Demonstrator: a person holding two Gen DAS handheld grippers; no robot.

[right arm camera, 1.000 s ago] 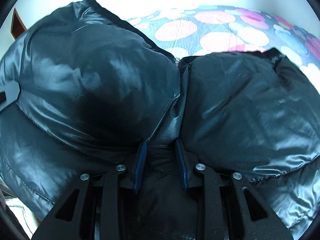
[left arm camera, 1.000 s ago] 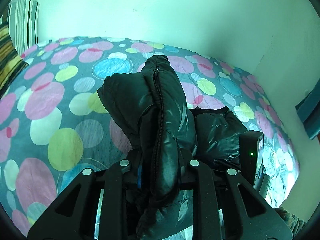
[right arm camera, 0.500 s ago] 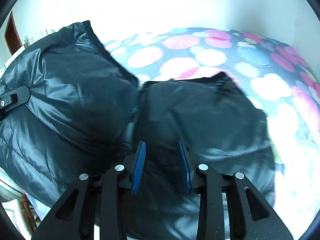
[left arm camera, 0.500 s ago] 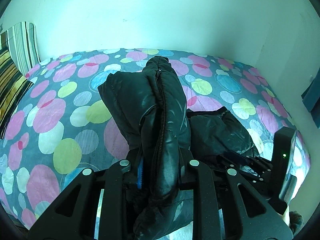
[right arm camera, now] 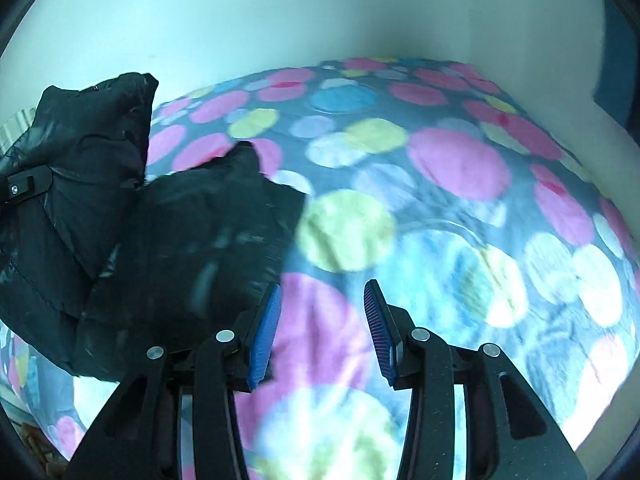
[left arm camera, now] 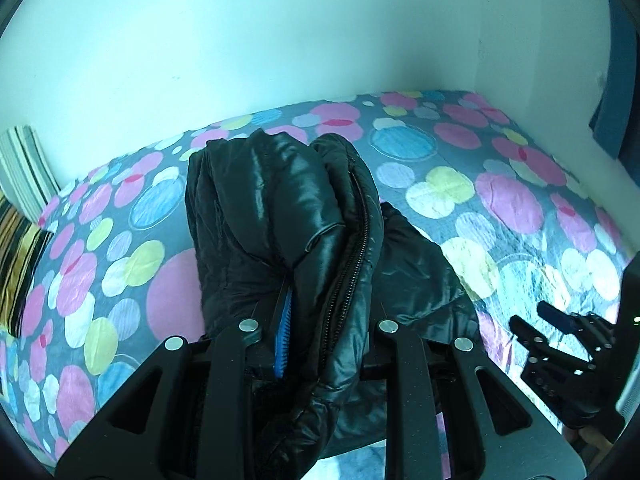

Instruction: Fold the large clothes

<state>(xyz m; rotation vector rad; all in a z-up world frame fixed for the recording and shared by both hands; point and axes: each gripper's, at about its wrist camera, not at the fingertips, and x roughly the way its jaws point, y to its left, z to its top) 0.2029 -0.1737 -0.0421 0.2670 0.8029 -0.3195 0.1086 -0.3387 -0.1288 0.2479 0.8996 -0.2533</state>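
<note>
A shiny black puffer jacket (left arm camera: 296, 216) is bunched up on the bed. My left gripper (left arm camera: 316, 320) is shut on a thick fold of it along the zipper and holds it raised above the sheet. In the right wrist view the jacket (right arm camera: 160, 232) lies at the left, partly lifted. My right gripper (right arm camera: 322, 328) is open and empty, just right of the jacket's edge, over the sheet. It also shows at the lower right of the left wrist view (left arm camera: 560, 336).
The bed has a grey sheet with pink, yellow and blue circles (left arm camera: 500, 208) (right arm camera: 460, 168). A striped pillow (left arm camera: 20, 216) lies at the left edge. White walls close the far side and the right corner (left arm camera: 540, 40).
My right gripper let go of the jacket, opened, and moved right off it. My left gripper kept its hold and swung the view to the right.
</note>
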